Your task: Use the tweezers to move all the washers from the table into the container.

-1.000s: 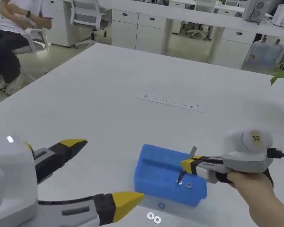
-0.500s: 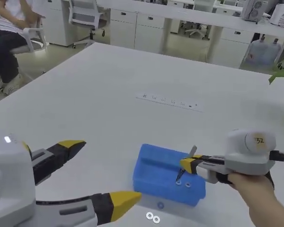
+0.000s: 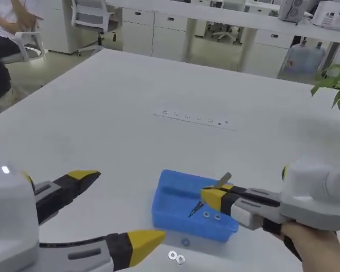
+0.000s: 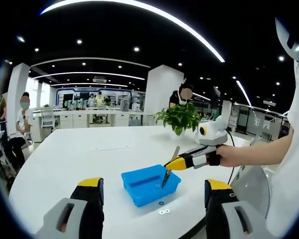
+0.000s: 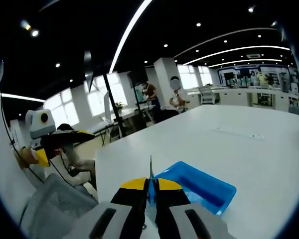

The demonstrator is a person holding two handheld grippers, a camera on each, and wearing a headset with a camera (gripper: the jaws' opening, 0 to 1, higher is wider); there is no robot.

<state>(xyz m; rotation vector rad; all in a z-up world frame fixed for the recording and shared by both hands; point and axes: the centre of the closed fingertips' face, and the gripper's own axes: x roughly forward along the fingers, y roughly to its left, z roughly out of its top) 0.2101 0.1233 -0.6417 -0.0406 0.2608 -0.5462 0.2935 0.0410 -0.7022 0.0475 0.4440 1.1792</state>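
Head view: right claw (image 3: 212,195) clamped on tweezers (image 3: 223,181), tips down in blue container (image 3: 169,199), bottom centre; left claw (image 3: 127,205) gaping, empty, lower left; three washers (image 3: 173,255) on counter (image 3: 130,113) just below container. Left gripper view: washers bottom centre. Right gripper view: jaws nearly shut on tweezers. Judged of washers: light, thin, slippery; best pinched across rim.

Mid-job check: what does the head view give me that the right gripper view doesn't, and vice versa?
Head view: three loose washers on the table in front of the blue container, and two more washers inside it. Right gripper view: a look straight along the right tongs, shut on the tweezers. Both: the blue container, the tweezers, and the left tongs.
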